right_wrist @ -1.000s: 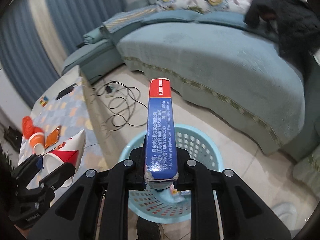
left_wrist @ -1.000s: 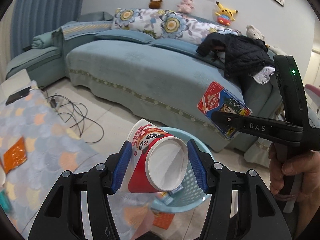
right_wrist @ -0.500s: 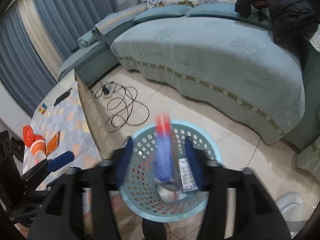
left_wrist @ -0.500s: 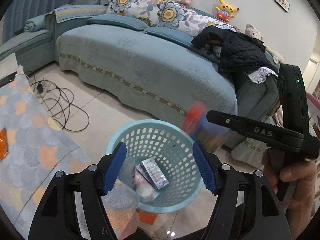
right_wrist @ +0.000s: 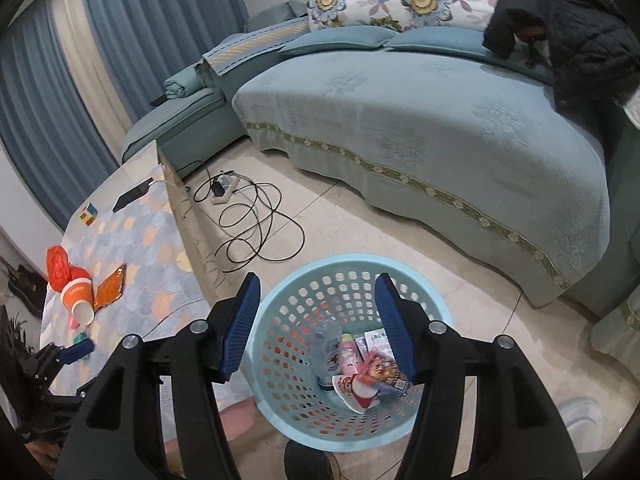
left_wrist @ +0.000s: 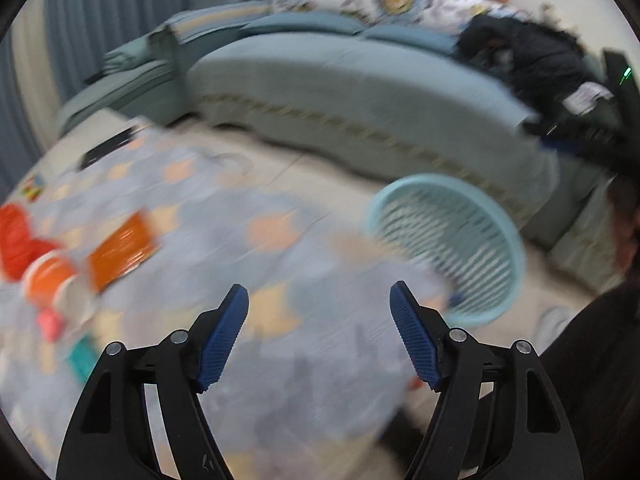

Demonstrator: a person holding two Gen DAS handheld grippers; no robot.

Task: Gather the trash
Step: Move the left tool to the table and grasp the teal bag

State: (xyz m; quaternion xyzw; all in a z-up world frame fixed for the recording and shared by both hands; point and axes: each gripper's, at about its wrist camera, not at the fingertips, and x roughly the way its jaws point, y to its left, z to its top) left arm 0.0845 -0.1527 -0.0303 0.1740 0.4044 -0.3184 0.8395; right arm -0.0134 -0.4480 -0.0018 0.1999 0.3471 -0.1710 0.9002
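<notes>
Right hand-held gripper (right_wrist: 316, 320) poised over the basket (right_wrist: 280, 300), jaws just spread and empty, box (right_wrist: 386, 372) and cup (right_wrist: 356, 390) lying inside. Left hand-held gripper (left_wrist: 320, 332) likewise just parted, empty, aimed toward the orange cup (left_wrist: 48, 280) and wrapper (left_wrist: 120, 248) waiting on the surface (left_wrist: 240, 248).

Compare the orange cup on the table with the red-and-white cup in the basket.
The orange cup lies on its side on the patterned tablecloth, uncollected; the red-and-white cup lies in the blue basket among other trash. The orange cup is plain orange outside; the red-and-white cup carries a printed pattern. The orange cup's mouth is a clean round; the red-and-white cup looks flattened. Both are disposable cups with white insides, and neither is in a claw.
</notes>
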